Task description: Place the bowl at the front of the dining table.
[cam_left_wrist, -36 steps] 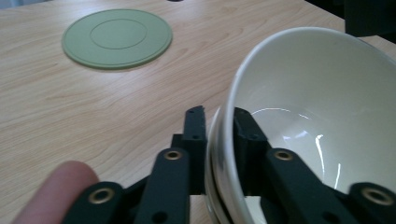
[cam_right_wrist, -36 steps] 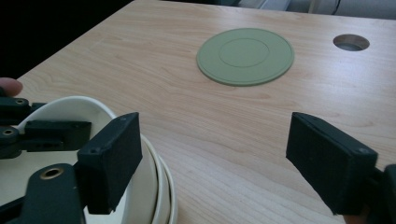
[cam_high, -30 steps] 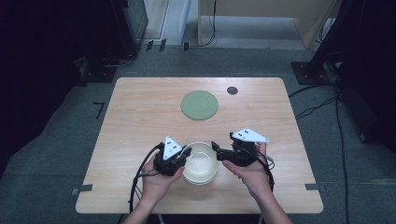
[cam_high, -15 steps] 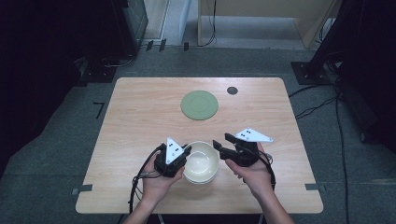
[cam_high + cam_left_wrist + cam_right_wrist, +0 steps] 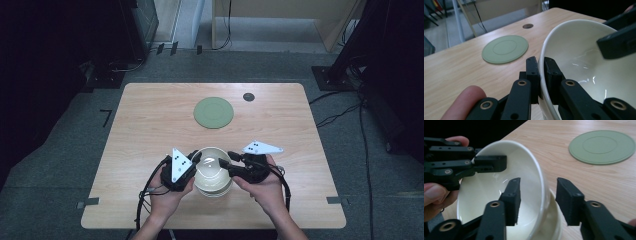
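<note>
A cream bowl (image 5: pixel 212 168) is seen near the front edge of the wooden table (image 5: pixel 150 130), between the two grippers. The top bowl is tipped up and sits in a second bowl (image 5: pixel 552 225) of the same colour, which lies under it.

The left gripper (image 5: pixel 194 158) is clamped on the rim of the top bowl. In the left gripper view, the left gripper (image 5: pixel 541 65) is seen with the rim pinched tight between its two black jaws, one jaw inside the bowl (image 5: pixel 584 60) and one outside. A fingertip (image 5: pixel 464 100) of the person is seen at the bottom left of that view.

The right gripper (image 5: pixel 226 159) is held at the other side of the bowl. In the right gripper view, the right gripper (image 5: pixel 539 192) is placed over the rim, with one jaw inside the bowl (image 5: pixel 499 195) and one jaw outside. Its jaws have just been closing, but a gap is seen between each pad and the rim, so the bowl is not squeezed by it yet. The left gripper (image 5: pixel 490 162) is seen across the bowl in that view, held by a hand (image 5: pixel 435 192).

A round green mat (image 5: pixel 213 112) is laid flat farther back on the table, well apart from the bowls. A small dark round spot (image 5: pixel 248 96) is seen in the table beyond the mat
</note>
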Tool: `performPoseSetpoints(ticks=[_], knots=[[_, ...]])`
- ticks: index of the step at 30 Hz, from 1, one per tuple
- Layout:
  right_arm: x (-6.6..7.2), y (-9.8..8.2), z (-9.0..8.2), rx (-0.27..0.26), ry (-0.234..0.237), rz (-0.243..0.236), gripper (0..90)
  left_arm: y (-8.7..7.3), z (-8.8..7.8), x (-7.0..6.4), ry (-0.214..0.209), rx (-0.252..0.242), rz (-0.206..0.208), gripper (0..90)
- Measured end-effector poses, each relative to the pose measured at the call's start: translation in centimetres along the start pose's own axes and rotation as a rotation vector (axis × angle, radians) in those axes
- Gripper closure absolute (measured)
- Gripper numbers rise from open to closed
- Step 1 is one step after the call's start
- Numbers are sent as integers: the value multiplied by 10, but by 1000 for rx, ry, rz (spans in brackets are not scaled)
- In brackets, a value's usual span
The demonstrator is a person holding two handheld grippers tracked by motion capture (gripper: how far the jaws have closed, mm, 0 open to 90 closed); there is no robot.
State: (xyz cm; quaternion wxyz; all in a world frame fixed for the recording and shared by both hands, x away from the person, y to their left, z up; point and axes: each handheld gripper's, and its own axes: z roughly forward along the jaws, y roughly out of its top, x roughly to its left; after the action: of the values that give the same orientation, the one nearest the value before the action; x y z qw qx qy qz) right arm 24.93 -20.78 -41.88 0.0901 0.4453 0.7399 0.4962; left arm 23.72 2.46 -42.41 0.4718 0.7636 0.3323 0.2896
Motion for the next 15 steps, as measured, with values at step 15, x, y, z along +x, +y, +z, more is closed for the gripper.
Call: performPoseSetpoints(ticks=[15], knots=[[6, -13, 14, -41, -152, -27, 850, 0, -5, 2, -64, -90, -34, 730]])
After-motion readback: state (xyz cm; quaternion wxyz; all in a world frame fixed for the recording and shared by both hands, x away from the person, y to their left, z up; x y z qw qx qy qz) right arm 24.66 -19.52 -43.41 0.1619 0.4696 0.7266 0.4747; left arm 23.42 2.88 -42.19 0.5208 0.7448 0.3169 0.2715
